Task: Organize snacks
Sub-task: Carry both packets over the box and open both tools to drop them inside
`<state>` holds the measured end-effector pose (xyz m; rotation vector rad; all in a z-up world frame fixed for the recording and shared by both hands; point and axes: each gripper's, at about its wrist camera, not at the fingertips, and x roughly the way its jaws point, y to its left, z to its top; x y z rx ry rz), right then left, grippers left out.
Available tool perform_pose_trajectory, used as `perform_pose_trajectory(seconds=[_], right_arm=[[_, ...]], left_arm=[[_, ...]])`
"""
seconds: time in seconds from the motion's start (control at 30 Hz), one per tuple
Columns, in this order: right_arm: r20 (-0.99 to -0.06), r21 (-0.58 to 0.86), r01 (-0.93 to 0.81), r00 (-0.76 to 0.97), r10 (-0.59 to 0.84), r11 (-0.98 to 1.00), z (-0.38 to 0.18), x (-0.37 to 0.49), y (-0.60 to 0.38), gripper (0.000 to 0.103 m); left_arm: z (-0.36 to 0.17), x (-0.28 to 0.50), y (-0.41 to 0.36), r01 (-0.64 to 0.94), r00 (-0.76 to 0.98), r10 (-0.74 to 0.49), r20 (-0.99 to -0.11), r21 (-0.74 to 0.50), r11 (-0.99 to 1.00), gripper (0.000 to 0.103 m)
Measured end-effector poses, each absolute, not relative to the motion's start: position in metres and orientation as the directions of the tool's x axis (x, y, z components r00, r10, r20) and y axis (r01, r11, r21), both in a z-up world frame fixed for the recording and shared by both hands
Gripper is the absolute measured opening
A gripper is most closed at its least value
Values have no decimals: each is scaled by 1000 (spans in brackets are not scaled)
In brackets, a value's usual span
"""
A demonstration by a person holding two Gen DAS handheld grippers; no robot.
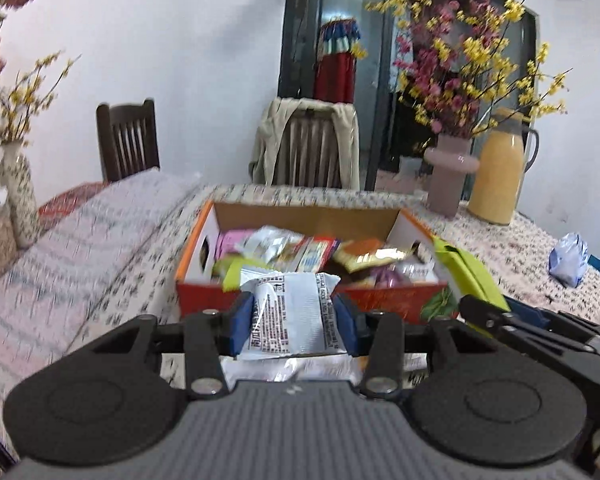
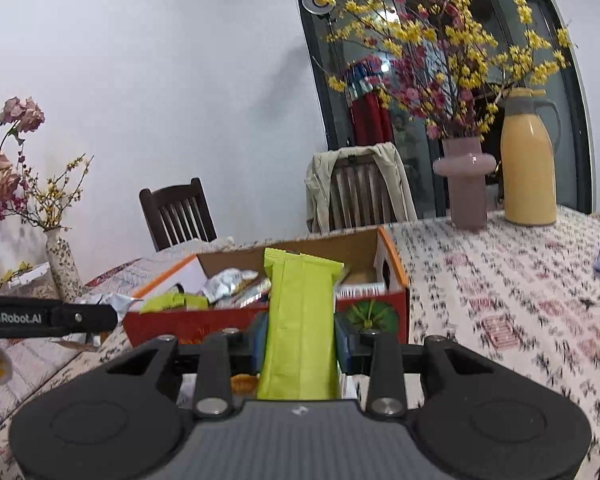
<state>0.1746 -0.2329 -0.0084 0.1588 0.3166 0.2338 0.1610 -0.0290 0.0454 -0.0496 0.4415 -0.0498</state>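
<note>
We find the left gripper (image 1: 294, 320) clamped on a white snack packet (image 1: 290, 312); the right gripper (image 2: 300, 340) grips a green snack bar (image 2: 300, 320). Both are held just short of the snack box (image 1: 380, 300), at twelve o'clock from each gripper.

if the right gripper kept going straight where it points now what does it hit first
Probably the near red wall of the snack box, just beyond the right gripper and the green packet it grips; depth is unclear.
</note>
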Motion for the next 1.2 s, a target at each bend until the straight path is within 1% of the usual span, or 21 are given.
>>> perform_pose_trajectory(seconds=[0.27,0.53,0.77,0.9,0.97,1.03,1.1,1.2], right_arm=[[-250,139,-184,944,215,973,19,208,-225,33],[-256,106,-173,947,195,979,32,254,-213,33],[-281,111,-142,945,168,984,21,301,-206,33],[-278,119,-122,949,151,985,6,316,-205,33],[-287,102,-115,948,139,988,1,319,-204,33],[-295,107,-121,944,147,987,-1,321,-205,33],[-299,104,-125,942,151,987,-1,321,-204,33],[-318,101,-120,937,147,988,-4,321,-203,34]], left_arm=[[66,193,-40,36,922,-46,-384,-33,999,45],[70,238,-36,2,927,-17,-375,-39,999,45],[58,283,-25,-49,926,30,-377,-40,998,45],[37,299,-19,-78,930,53,-365,-54,996,45],[31,305,-18,-104,923,87,-375,-25,994,45],[30,306,-16,-85,921,64,-385,-40,996,45],[29,306,-15,-86,920,65,-386,-38,996,45],[27,304,-14,-81,920,56,-389,-50,995,48]])
